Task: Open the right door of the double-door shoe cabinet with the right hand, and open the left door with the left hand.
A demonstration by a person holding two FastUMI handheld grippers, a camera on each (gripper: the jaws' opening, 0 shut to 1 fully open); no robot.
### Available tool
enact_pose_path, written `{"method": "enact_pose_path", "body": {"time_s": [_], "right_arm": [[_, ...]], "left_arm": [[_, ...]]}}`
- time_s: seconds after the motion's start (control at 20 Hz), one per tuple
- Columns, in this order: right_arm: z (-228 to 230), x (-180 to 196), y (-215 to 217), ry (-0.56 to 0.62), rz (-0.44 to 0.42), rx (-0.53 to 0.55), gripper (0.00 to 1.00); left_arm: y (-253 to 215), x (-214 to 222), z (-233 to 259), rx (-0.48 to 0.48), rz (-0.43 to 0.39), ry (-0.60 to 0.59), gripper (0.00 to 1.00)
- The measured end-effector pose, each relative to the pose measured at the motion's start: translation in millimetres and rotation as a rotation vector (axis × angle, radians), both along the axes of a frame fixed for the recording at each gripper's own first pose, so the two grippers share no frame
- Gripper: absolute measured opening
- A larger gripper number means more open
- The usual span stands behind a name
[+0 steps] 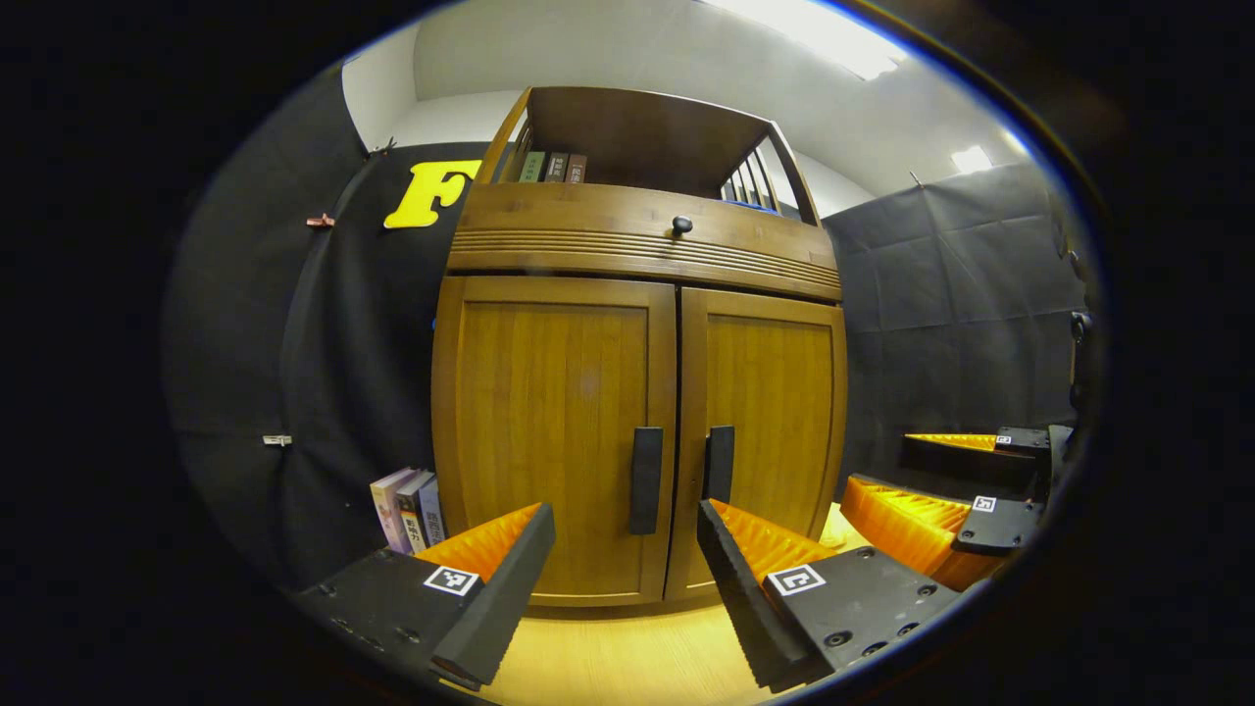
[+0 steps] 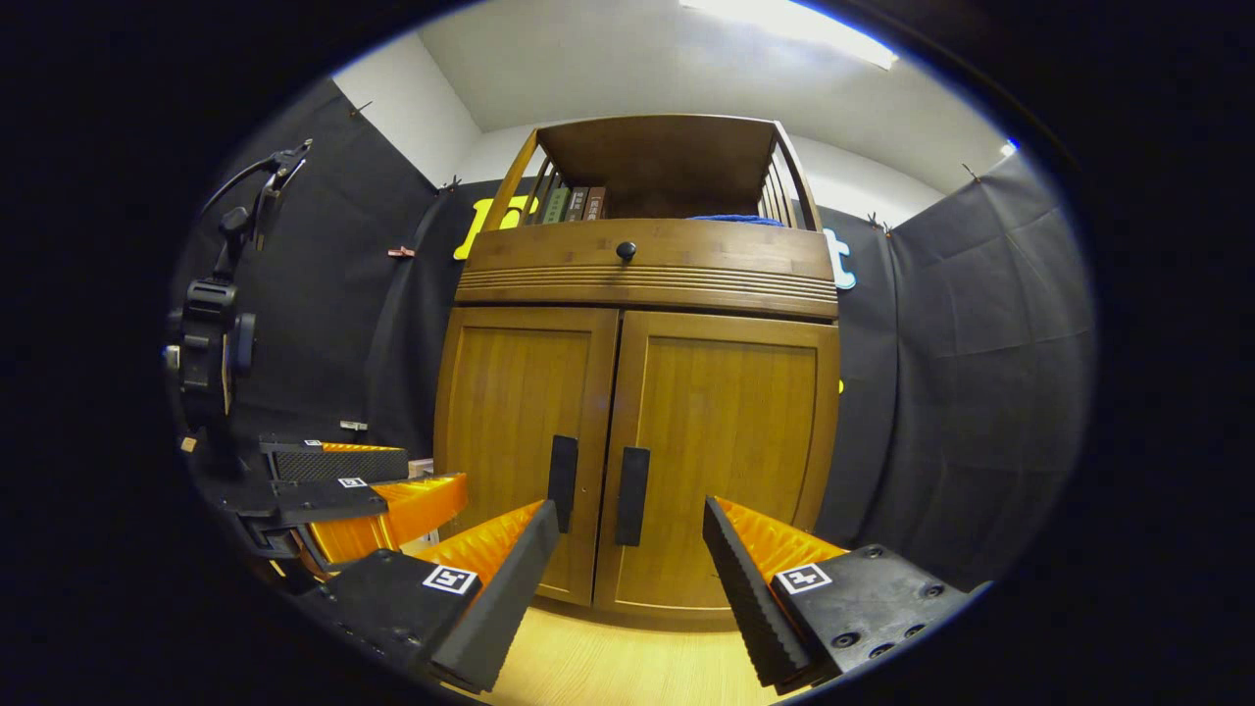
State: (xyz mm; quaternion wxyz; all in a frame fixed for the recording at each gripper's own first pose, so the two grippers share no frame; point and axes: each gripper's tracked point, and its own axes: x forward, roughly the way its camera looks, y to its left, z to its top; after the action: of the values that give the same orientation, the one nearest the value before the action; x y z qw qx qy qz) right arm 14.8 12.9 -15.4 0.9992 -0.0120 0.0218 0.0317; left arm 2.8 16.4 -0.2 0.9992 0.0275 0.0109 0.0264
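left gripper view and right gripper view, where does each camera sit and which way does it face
Left gripper view: rides the left hand-held gripper, facing the shoe cabinet low and off its left side; own open fingers below, right hand-held gripper at the right edge.
Right gripper view: rides the right hand-held gripper, facing the closed doors nearly head-on; left hand-held gripper at left.
Both share the cabinet, door handles and floor.
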Motion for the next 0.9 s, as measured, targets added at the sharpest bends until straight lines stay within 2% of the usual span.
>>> {"method": "enact_pose_path", "body": {"time_s": [0.4, 0.45, 0.5, 0.9], "right_arm": [[-9.0, 1.3, -3.5, 0.02, 0.002, 0.023, 0.94], [-10.3, 2.9, -3.0, 0.022, 0.005, 0.019, 0.94], [-10.9, 3.8, -2.1, 0.022, 0.008, 0.012, 0.94], [-18.1, 15.8, 3.5, 0.032, 0.011, 0.003, 0.95]], "left_arm": [[-5.3, -5.6, -7.8, 0.007, -0.005, 0.018, 0.91], [-5.6, -5.2, -7.9, 0.006, -0.008, 0.017, 0.88], [-6.6, -5.1, -7.6, 0.004, -0.012, 0.014, 0.91], [-9.0, -6.7, -8.8, -0.008, -0.033, 0.011, 0.91]]}}
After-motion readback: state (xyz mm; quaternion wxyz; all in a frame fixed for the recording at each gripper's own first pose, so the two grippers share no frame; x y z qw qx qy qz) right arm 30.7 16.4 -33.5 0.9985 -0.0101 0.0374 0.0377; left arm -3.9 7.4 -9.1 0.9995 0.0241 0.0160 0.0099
